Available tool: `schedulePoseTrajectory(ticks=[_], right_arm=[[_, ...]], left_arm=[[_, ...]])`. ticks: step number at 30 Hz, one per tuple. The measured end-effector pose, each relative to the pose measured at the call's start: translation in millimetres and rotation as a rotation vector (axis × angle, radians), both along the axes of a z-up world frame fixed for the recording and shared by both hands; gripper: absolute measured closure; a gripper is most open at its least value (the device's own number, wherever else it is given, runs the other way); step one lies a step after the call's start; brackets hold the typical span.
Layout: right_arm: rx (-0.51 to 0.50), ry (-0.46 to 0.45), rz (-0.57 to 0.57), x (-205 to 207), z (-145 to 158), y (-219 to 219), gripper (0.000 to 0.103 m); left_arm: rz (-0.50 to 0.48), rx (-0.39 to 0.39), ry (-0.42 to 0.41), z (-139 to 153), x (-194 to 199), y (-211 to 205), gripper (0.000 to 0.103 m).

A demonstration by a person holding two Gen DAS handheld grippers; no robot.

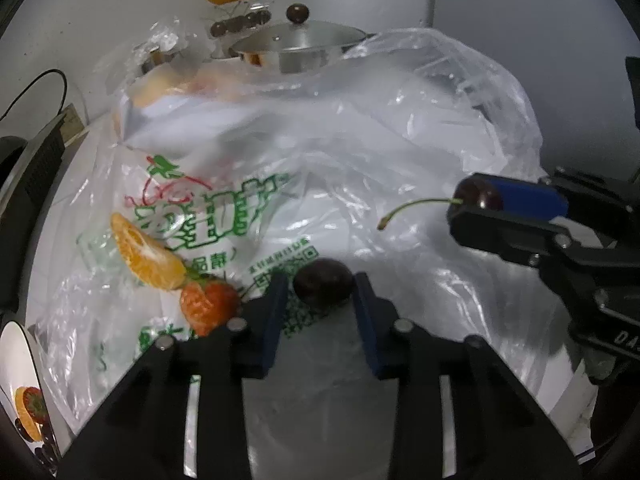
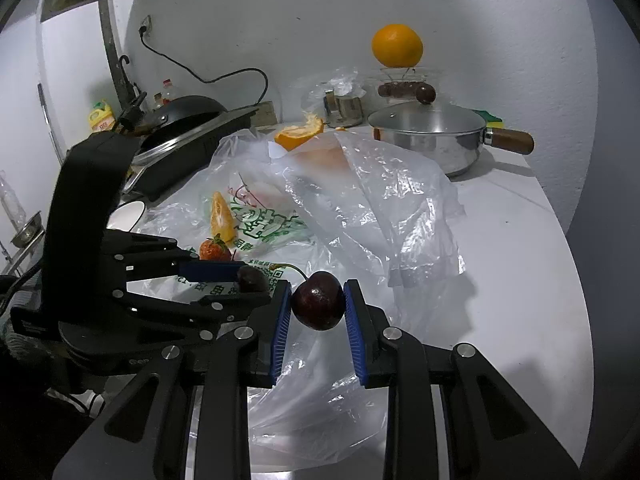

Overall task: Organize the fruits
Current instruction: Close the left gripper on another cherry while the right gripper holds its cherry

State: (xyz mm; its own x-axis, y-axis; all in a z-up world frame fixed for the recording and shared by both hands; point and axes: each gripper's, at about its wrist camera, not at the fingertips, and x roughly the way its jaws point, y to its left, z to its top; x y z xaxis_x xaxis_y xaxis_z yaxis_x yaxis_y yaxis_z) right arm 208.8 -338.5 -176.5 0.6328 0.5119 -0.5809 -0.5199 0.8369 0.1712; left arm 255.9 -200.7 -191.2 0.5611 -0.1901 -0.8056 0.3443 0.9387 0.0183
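Two cherries, seemingly one per tongs; pot [image 2: 428,140] lidded.

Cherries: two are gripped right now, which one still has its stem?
The cherry in the right gripper; its green stem curves up and left. The cherry in the left gripper shows no stem.
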Motion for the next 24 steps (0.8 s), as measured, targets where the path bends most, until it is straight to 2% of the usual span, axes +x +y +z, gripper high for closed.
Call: schedulePoseTrajectory(ticks=[9, 10, 11, 18, 21, 24], right_arm=[[-0.013, -0.021, -0.008, -10, 10, 6, 0.075], [-0.015, -0.023, -0.01, -11, 11, 7, 0.075], [-0.014, -0.024, -0.01, -12, 12, 8, 0.075], [-0.021, -0.026, -0.006, -20, 14, 11, 0.075], [-0.022, -0.02, -0.006, -20, 13, 10, 0.075], [-0.018, -0.016, -0.01, -17, 11, 8, 0.075]], left_arm=[[-0.023, -0.019, -0.034, 13, -15, 4, 0.072], [-0.025, -0.02, -0.038, 15, -18, 4, 0.079], [-0.027, -0.02, -0.04, 16, -19, 4, 0.081], [-0.011, -0.038, -0.031, 13, -24, 7, 0.08], [0.003, -0.027, -0.027, 13, -24, 5, 0.074], [0.002, -0.026, -0.012, 9, -21, 3, 0.073]])
